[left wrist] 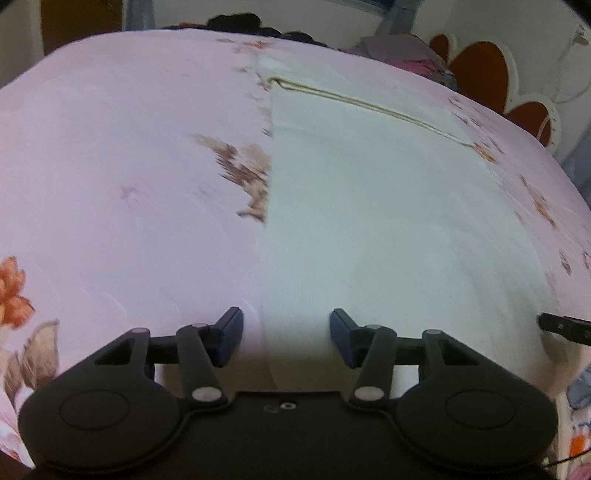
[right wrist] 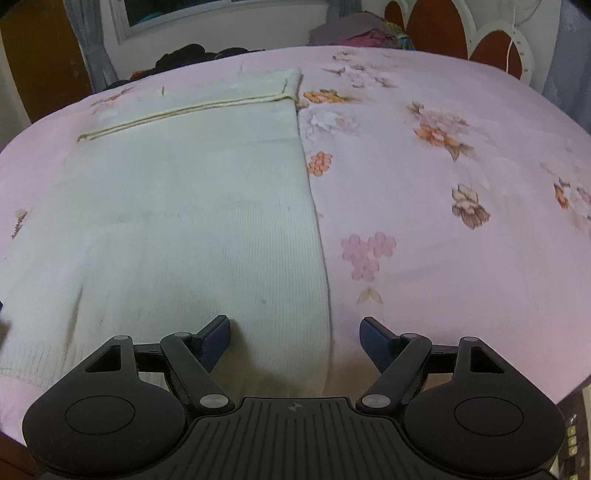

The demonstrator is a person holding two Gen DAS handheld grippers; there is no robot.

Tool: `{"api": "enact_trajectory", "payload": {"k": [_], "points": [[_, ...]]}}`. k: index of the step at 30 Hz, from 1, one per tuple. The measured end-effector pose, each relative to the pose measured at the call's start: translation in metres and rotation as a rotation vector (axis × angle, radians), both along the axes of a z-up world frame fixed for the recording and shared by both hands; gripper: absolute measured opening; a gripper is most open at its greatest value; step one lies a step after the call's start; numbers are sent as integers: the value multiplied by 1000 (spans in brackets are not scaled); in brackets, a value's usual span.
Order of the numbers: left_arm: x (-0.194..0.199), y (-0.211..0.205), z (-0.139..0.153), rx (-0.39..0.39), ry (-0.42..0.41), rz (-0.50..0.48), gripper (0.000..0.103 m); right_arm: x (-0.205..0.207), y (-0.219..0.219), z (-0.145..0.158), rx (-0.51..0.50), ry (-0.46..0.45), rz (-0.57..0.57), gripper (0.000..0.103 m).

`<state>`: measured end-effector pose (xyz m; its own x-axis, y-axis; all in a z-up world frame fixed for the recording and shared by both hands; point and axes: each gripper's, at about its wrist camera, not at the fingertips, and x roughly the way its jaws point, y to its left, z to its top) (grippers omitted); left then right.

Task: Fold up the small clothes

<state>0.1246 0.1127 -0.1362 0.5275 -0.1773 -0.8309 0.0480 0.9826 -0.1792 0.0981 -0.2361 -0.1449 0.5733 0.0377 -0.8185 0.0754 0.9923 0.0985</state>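
Left wrist view: Your left gripper (left wrist: 286, 334) has its jaws spread wide and holds nothing. The cloth (left wrist: 388, 221), a pale ribbed garment, lies flat on the pink floral sheet (left wrist: 129, 166). Its left edge runs between your fingers: the right pad (left wrist: 341, 338) sits over the cloth, and the left pad (left wrist: 229, 338) sits over bare sheet just beside that edge. You cannot tell whether either pad touches the fabric. A cream hem line (left wrist: 369, 105) crosses the far end of the cloth. The tip of your right gripper (left wrist: 565, 328) shows at the right border, at the cloth's right edge. No container is in view; a pile of clothes (left wrist: 417, 55) lies beyond the sheet, beside the white-and-brown headboard (left wrist: 480, 70).

Right wrist view: Your right gripper (right wrist: 295, 341) is also wide open and empty. The cloth (right wrist: 184, 221) fills the left half of the view, with its right edge passing between your fingers. The left pad (right wrist: 214, 343) is over the cloth; the right pad (right wrist: 376, 345) is over the sheet (right wrist: 443, 240), apart from the edge. The hem line (right wrist: 184, 109) lies at the far end, where a folded-over corner (right wrist: 291, 83) sits. Dark clothing (right wrist: 192, 55) lies past the sheet's far edge, below a window (right wrist: 221, 11).
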Motion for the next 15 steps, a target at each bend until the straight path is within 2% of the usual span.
{"api": "enact_trajectory", "payload": {"k": [3, 7, 10, 11, 13, 15], "points": [[-3, -4, -1, -37, 23, -18, 42, -7, 1, 0, 24, 10, 1, 77], [-3, -6, -3, -62, 40, -40, 26, -14, 3, 2, 53, 13, 10, 52], [-3, -3, -3, -84, 45, -40, 15, -14, 5, 4, 72, 21, 24, 41], [-3, -2, -3, -92, 47, -38, 12, -14, 5, 4, 80, 24, 30, 33], [-2, 0, -2, -117, 45, -31, 8, -13, 6, 6, 92, 27, 45, 10], [-1, 0, 2, -135, 36, -36, 7, -12, 8, 8, 105, 27, 57, 7]]}}
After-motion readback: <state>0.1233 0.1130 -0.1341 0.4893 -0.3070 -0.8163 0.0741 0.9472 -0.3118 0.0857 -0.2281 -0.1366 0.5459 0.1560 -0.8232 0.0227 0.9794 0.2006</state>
